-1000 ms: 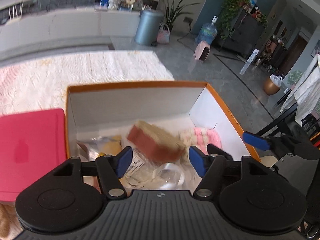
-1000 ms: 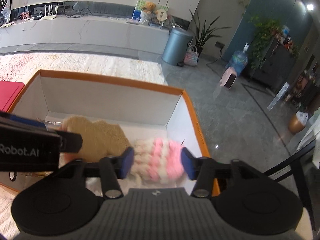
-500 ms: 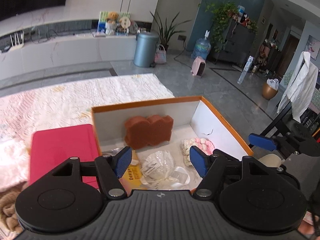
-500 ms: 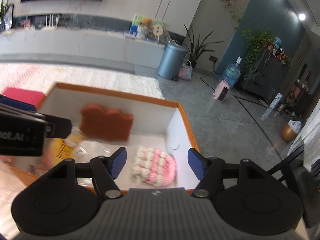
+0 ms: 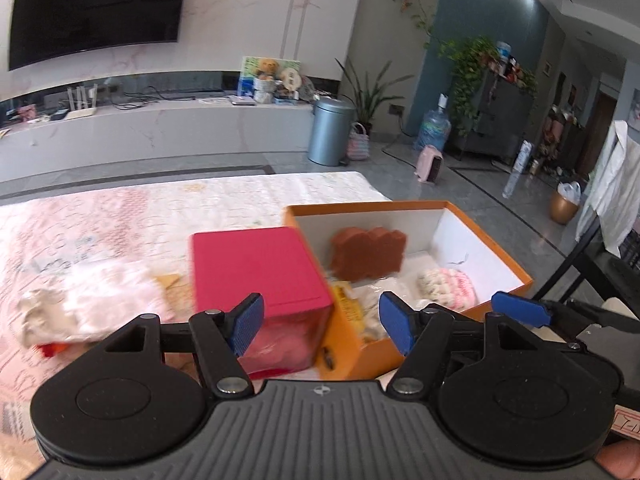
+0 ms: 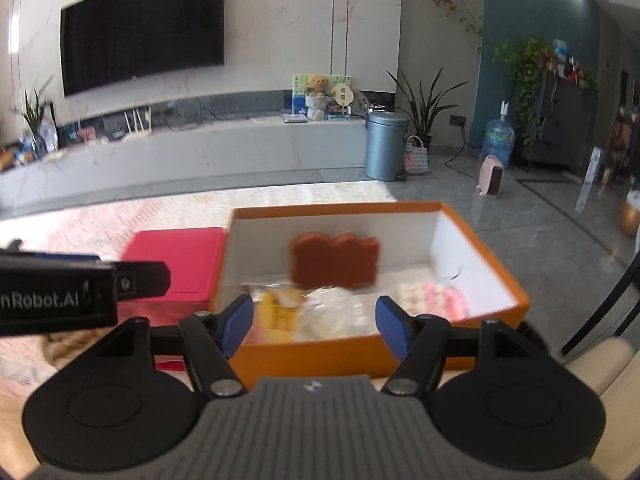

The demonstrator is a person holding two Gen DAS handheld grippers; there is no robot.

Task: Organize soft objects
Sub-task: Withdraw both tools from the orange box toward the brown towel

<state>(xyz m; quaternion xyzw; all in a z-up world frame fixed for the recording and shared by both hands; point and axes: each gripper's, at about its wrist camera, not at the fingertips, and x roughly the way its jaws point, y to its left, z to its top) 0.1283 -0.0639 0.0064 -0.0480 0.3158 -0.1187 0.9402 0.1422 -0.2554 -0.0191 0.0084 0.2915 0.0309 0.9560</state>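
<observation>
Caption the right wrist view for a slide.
Open right tool hovers before the orange box holding a brown sponge and pink knit.

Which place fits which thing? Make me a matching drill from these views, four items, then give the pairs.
Things:
1. brown sponge
2. pink and white knit piece
3. red box
4. white cloth

Places:
A. on the patterned cover, outside both boxes
B. propped against the far wall of the orange box
C. right end of the orange box floor
D. just outside the orange box's left wall

Pairs: 1-B, 2-C, 3-D, 4-A
</observation>
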